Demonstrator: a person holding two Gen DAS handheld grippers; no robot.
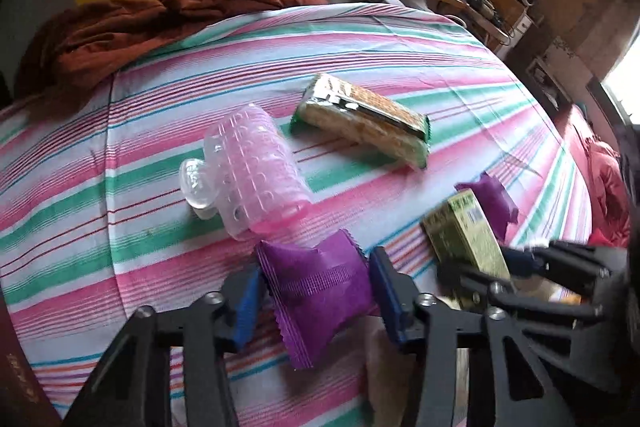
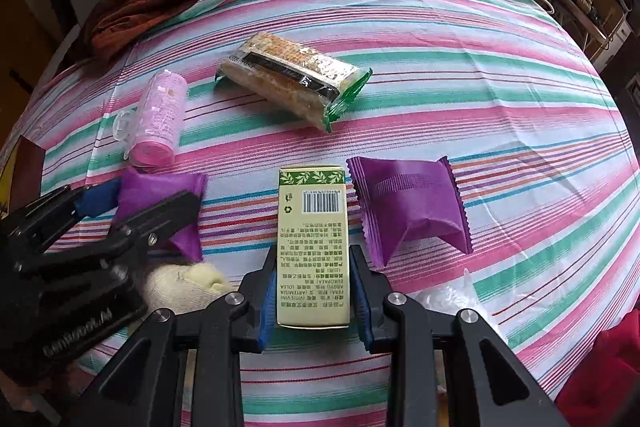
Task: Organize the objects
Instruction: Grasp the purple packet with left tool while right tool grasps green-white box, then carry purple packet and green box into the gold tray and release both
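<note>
Purple packet [image 1: 320,291] between left jaws, green box [image 2: 313,247] between right jaws.

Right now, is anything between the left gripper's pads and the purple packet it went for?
Nothing visible. The left gripper has the purple packet directly between its blue pads, creasing its sides. The pink roll lies just beyond, clear of the fingers.

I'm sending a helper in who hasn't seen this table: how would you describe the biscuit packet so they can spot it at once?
On the striped tablecloth, look toward the far side, past the green box held in the right gripper. The biscuit packet lies there at a slant, to the right of the pink roller. It is the only long, clear wrapper with green ends and pale biscuits showing; the two purple packets are small and opaque.
</note>
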